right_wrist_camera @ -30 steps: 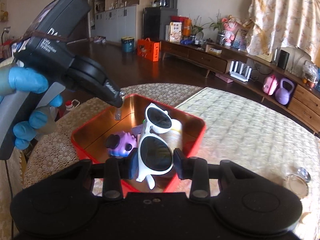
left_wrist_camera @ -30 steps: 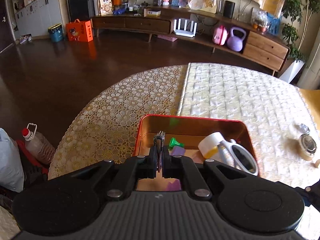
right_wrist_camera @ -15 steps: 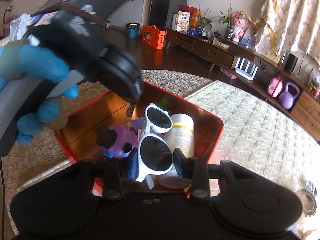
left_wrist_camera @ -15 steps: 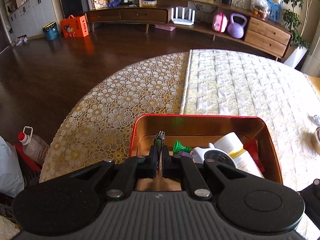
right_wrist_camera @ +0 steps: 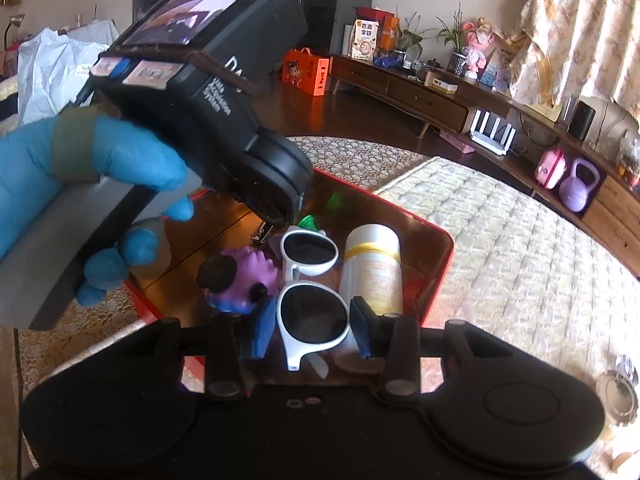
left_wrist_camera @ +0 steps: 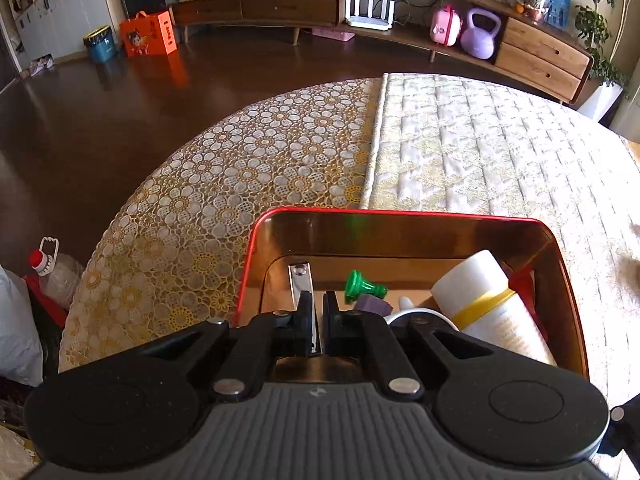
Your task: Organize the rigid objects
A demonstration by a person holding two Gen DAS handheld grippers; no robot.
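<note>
A red tin (left_wrist_camera: 400, 216) stands on the table and holds a white bottle with a yellow band (left_wrist_camera: 480, 300), a green peg (left_wrist_camera: 362, 286) and a purple toy (right_wrist_camera: 240, 280). My left gripper (left_wrist_camera: 317, 304) is shut on a metal nail clipper (left_wrist_camera: 301, 280), low inside the tin's left half. In the right wrist view a blue-gloved hand (right_wrist_camera: 120, 160) holds that gripper over the tin (right_wrist_camera: 440, 264). My right gripper (right_wrist_camera: 311, 332) is opening. White sunglasses (right_wrist_camera: 312, 312) lie between its blue pads (right_wrist_camera: 262, 332), resting on the tin's contents, with the pads just off the frame.
The table wears a lace cloth (left_wrist_camera: 240, 168) on the left and a quilted cloth (left_wrist_camera: 500, 152) on the right. A small round metal lid (right_wrist_camera: 616, 392) lies at the right. On the floor to the left stands a plastic bottle (left_wrist_camera: 52, 272). A long sideboard lines the far wall.
My left gripper has sunk into the tin with the clipper. The right gripper's jaws have parted from the sunglasses, which now rest in the tin.
</note>
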